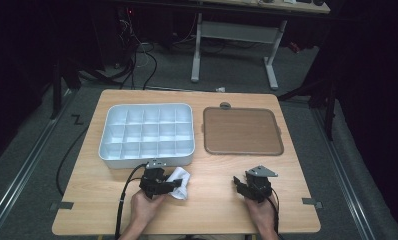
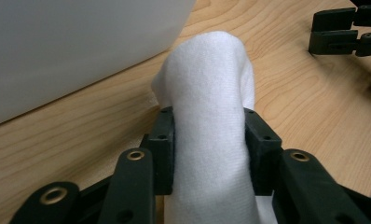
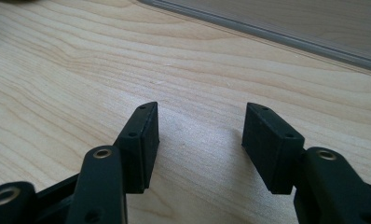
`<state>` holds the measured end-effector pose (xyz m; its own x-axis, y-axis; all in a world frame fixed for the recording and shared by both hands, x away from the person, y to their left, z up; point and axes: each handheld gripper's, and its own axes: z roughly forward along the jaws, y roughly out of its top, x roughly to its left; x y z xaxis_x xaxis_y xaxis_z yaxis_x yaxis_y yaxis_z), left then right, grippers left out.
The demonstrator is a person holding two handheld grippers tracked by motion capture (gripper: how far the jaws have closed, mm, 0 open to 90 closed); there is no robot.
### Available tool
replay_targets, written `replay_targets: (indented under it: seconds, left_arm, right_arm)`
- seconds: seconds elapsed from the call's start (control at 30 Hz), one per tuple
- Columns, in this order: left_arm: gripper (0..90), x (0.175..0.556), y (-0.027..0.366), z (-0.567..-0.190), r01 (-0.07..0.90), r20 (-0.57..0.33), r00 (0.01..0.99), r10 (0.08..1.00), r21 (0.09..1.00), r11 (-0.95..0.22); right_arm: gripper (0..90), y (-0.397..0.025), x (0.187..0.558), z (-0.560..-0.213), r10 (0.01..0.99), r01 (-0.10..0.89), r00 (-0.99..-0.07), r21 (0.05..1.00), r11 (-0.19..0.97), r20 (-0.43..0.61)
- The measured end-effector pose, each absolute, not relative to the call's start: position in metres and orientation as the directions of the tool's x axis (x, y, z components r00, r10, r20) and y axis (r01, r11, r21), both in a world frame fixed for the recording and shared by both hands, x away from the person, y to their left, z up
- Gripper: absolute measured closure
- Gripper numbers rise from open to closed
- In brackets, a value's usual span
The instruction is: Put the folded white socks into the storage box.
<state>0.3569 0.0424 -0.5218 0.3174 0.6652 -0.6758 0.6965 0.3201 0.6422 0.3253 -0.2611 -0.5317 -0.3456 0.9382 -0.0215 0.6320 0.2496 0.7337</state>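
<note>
Room: dark workshop floor with cables and the white legs of another desk behind; the work happens on a pale wooden table [image 1: 197, 200] with visible grain.

Left gripper [image 1: 159, 184]: held near the table's front edge, just in front of the compartment tray; its jaws are closed on a white sock, pinching it across the middle.

White sock [image 2: 210, 121]: soft knitted cotton, fine ribbed weave, bunched into a rounded roll that rises between the pads and arches forward toward the table. The middle pinch likely keeps the bundle from unrolling while it is carried.

Compartment tray [image 1: 146, 134]: white moulded plastic, rounded corners, divided into a grid of small square cells, all bare. In the left gripper view its smooth outer wall [image 2: 72, 51] looms just beside the sock, so the sock seems bound for one of the near cells.

Right gripper [image 1: 252, 187]: resting low over bare wood, well apart from the sock; jaws spread wide with nothing between them, black blocky pads [image 3: 141, 135] with small screw holes. It looks parked, out of the other's way.

Brown tray [image 1: 242, 131]: flat, shallow, rounded rectangle with a grey rim, right of the white tray, bare; its edge crosses the top of the right gripper view.

Next move: a lift up and over the tray's near wall, I judge.
</note>
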Motion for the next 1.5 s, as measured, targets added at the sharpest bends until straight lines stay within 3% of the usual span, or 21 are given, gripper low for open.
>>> replay_targets:
  seconds: [0.37, 0.93, 1.5]
  left_arm:
    - [67.4, 0.355, 0.043, -0.514, 0.699, -0.664, 0.341, 0.666, 0.653, 0.293]
    - [67.5, 0.348, 0.049, -0.482, 0.654, -0.653, 0.412, 0.636, 0.698, 0.292]
    - [67.5, 0.358, 0.058, -0.457, 0.639, -0.659, 0.418, 0.626, 0.703, 0.314]
  right_arm:
    - [45.3, -0.261, 0.325, -0.532, 0.937, 0.631, -0.349, 0.733, 0.252, -0.021]
    - [44.4, -0.261, 0.325, -0.532, 0.936, 0.632, -0.350, 0.733, 0.254, -0.022]
    - [44.1, -0.260, 0.325, -0.532, 0.936, 0.632, -0.351, 0.733, 0.254, -0.022]
